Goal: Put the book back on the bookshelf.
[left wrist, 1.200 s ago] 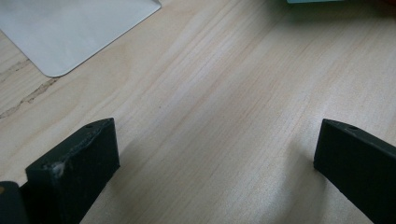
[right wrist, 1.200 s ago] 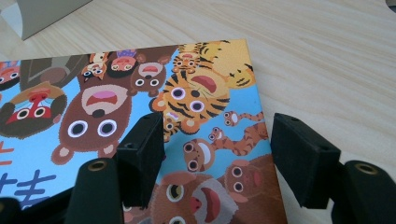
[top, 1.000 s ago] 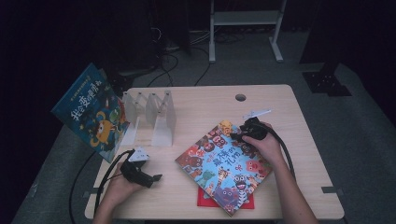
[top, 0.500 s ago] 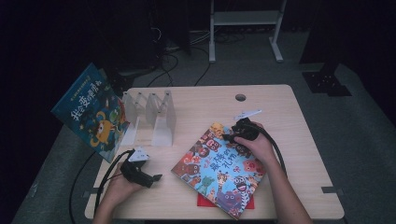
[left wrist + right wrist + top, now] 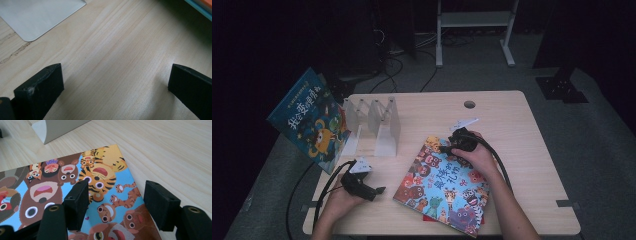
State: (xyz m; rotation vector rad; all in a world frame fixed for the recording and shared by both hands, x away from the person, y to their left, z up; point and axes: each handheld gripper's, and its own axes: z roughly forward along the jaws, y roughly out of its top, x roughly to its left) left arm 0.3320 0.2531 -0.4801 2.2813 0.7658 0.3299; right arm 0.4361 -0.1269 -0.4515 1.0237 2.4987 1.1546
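A picture book with cartoon animals on its cover [image 5: 442,186] lies flat at the table's front middle, and a red sheet [image 5: 428,218] peeks out under its near edge. My right gripper [image 5: 446,146] rests at the book's far corner. In the right gripper view its jaws [image 5: 116,188] stand open just over the tiger on the cover [image 5: 75,182], with nothing pinched between them. My left gripper [image 5: 379,191] lies on the table at the front left. It is open, with bare wood between its jaws [image 5: 116,72].
A white divider rack [image 5: 373,126] stands at the back left, its base [image 5: 37,15] close to my left gripper. A blue picture book [image 5: 309,120] leans against the rack's left side, past the table edge. A cable hole [image 5: 469,104] sits at the back.
My right hand has slid left across the table, and the animal book has shifted left and turned a little with it. The left gripper has stayed put.
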